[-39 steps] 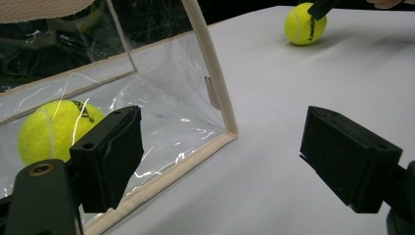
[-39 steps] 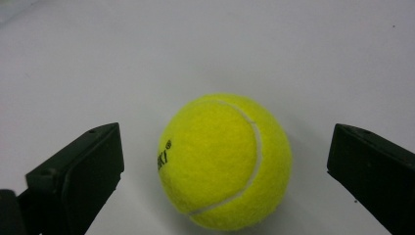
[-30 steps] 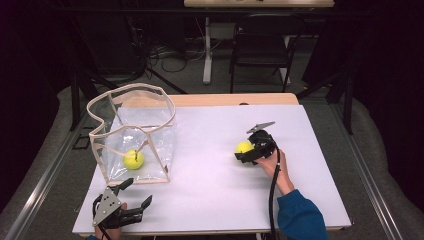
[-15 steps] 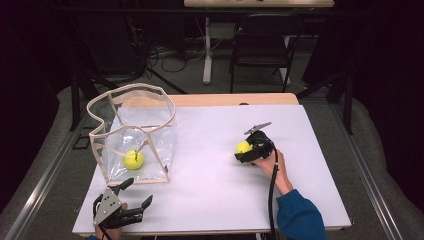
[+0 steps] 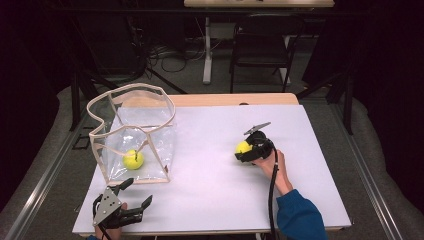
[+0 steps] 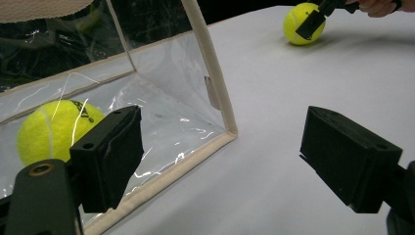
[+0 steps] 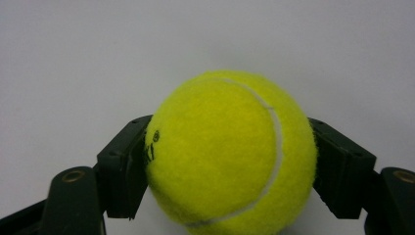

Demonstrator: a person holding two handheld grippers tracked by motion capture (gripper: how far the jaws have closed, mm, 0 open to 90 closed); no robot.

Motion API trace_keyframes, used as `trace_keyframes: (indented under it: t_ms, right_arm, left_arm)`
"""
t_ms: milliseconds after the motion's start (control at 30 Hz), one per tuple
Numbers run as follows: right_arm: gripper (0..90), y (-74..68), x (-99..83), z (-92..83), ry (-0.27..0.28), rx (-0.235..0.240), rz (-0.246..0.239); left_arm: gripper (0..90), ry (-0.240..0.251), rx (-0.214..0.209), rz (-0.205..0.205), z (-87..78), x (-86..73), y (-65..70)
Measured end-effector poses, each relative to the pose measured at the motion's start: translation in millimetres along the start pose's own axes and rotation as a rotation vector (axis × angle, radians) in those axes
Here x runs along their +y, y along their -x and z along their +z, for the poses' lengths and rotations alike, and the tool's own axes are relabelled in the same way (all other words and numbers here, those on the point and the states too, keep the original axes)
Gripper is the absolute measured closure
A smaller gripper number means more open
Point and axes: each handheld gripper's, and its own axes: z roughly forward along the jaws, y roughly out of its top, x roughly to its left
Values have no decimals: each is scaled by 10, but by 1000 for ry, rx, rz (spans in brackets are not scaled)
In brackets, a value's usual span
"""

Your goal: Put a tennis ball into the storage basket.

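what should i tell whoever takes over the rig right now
Right gripper: jaws have just been closing and now clamp the loose yellow felt tennis ball, which sits on the white table at its right side.
Left gripper: open, holding nothing, at the table's near edge in front of the clear plastic bag with beige trim.
Done: a second yellow tennis ball already lies inside the bag.
Left, most likely: lift the gripped ball, carry it to the bag's open top and drop it in.
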Motion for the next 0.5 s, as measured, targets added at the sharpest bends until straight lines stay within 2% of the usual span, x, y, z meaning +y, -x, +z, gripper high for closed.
trace_keyframes:
  t_ms: [500]
  right_arm:
    - [260,-36,29,-69,25,-4,-35]
  left_arm:
    - [158,5,-1,-4,-10,-1,-3]
